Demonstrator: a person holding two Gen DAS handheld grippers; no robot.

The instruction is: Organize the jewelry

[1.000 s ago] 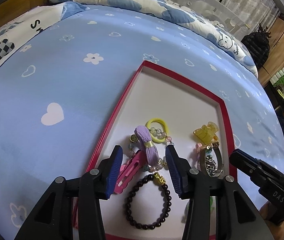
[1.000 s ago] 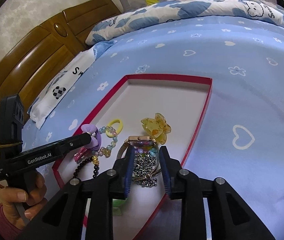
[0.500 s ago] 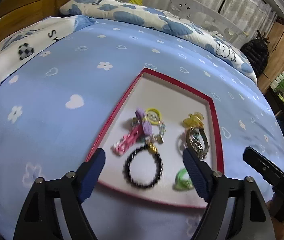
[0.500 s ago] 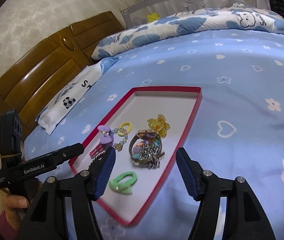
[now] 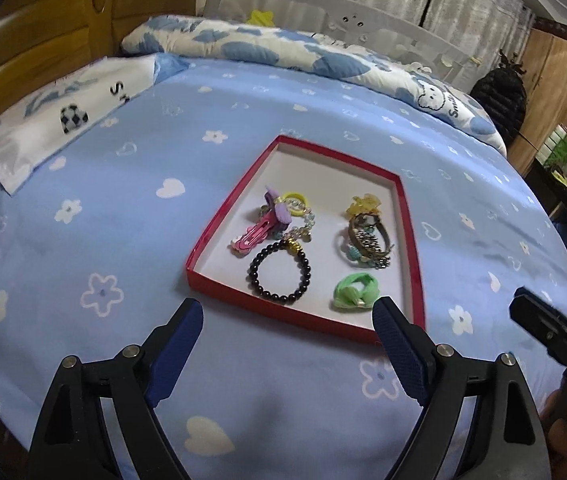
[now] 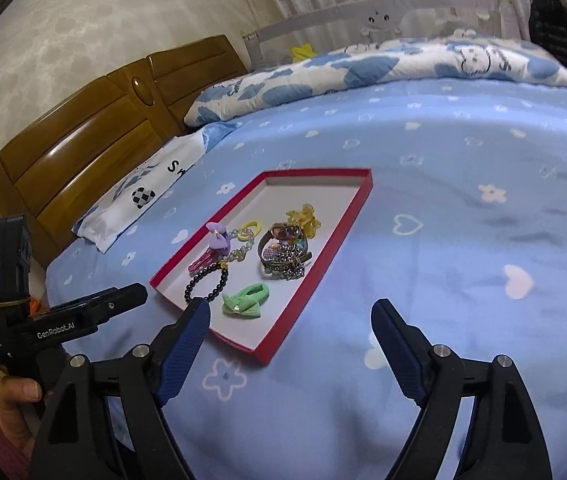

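Observation:
A red-rimmed tray [image 5: 199,276] [image 6: 315,264] lies on the blue bed. In it lie a black bead bracelet [image 5: 279,274] [image 6: 207,286], a green hair tie [image 5: 353,292] [image 6: 245,300], a pink clip [image 5: 253,234], a purple tie [image 5: 279,210] [image 6: 219,236], a yellow ring [image 5: 295,202], a watch with chains [image 5: 367,240] [image 6: 283,246] and a yellow claw clip [image 5: 363,204] [image 6: 305,218]. My left gripper [image 5: 287,324] is open and empty, held back in front of the tray's near edge. My right gripper [image 6: 289,320] is open and empty, back from the tray's near right corner.
The blue sheet [image 5: 123,200] with hearts and flowers surrounds the tray. A white pillow [image 5: 51,120] lies at the left by the wooden headboard [image 6: 83,136]. A rolled quilt [image 5: 303,56] runs along the far side. A wardrobe [image 5: 559,80] stands at the right.
Both grippers have opened wide and pulled back from the tray. The purple tie and bead strand, and the watch with chains, now lie released in the tray.

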